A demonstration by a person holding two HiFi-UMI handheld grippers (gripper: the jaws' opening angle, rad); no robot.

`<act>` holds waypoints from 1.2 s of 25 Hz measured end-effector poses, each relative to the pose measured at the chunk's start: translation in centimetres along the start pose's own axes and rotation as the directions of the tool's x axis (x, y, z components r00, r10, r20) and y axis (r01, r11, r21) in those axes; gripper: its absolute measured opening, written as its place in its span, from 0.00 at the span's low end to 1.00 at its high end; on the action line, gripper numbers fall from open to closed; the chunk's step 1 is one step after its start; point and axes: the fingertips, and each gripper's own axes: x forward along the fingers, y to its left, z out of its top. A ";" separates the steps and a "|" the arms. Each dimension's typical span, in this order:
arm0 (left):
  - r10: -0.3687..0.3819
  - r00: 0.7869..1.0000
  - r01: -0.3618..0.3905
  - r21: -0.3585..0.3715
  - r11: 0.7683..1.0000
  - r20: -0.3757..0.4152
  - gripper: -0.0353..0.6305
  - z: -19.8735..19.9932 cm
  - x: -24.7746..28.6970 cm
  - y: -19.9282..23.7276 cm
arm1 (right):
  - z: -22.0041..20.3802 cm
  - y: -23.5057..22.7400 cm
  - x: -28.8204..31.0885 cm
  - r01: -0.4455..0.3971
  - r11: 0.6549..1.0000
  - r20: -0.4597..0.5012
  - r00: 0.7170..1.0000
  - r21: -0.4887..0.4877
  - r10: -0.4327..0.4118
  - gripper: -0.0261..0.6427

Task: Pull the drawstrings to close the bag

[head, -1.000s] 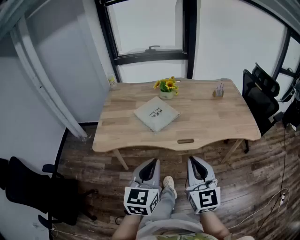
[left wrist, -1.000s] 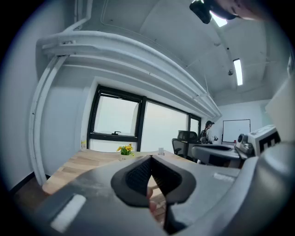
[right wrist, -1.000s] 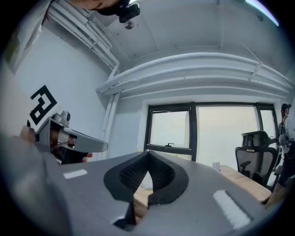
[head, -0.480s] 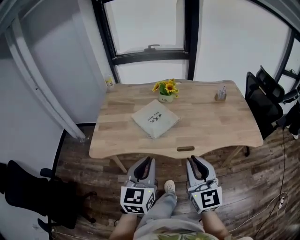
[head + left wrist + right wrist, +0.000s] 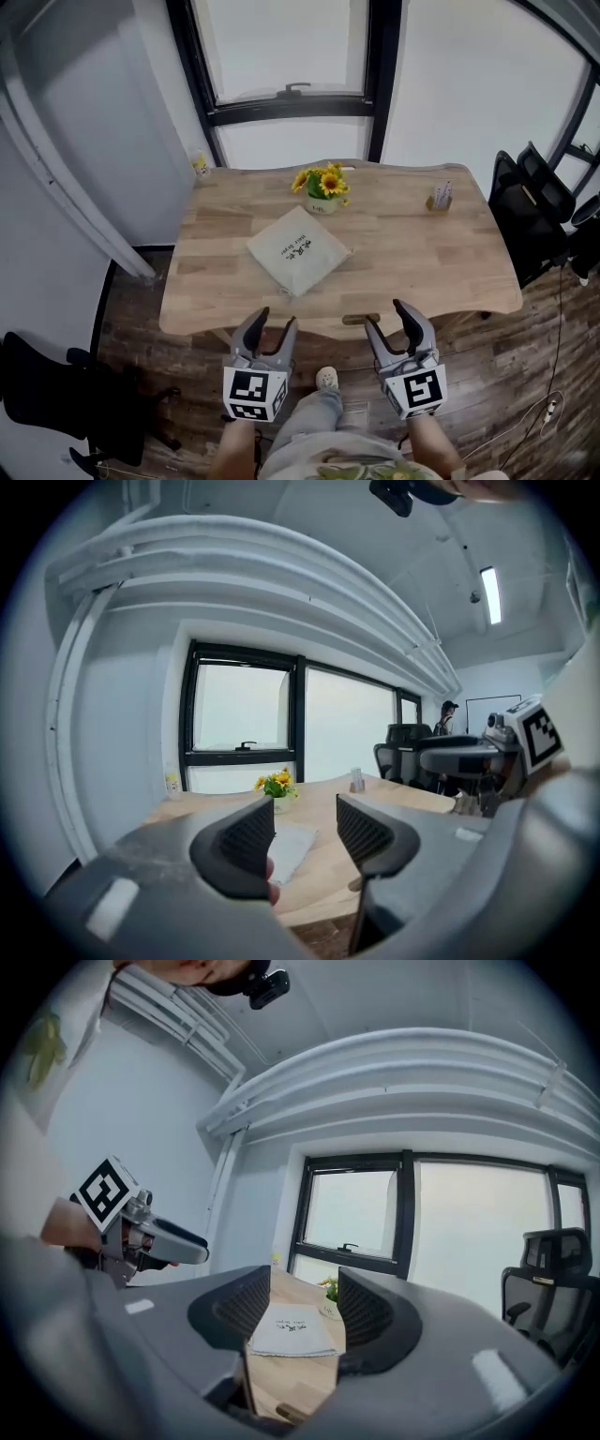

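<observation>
Fingers [image 5: 239,841] [image 5: 239,1305] just opened wide, both empty

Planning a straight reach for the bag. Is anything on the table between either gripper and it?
Nothing visible does. Bare table separates the bag from the left gripper and right gripper, whose fingers have just been opening with nothing between them. The flower pot stands beyond the bag, the small holder far right.

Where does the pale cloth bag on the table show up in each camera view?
Head view: flat pale cloth bag, middle of the light wooden table.
Left gripper view: bag low, just left of centre.
Right gripper view: bag low centre.
Shared landmark: potted yellow sunflowers just behind it.
</observation>
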 end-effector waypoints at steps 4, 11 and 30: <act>0.021 0.999 -0.021 0.013 1.000 -0.043 0.36 -0.7 2.7 2.1 | -0.8 -2.3 2.7 -0.015 1.000 -0.045 0.999 -0.016 0.014 0.36; 0.054 0.986 -0.039 0.093 0.995 -0.160 0.36 -3.3 6.7 6.9 | -2.7 -5.0 7.2 -0.094 0.991 -0.155 0.985 -0.091 0.079 0.36; -0.019 0.884 0.113 0.174 0.978 -0.467 0.36 -13.2 14.0 10.3 | -12.1 -7.2 16.2 -0.364 0.904 -0.439 0.866 -0.224 0.240 0.36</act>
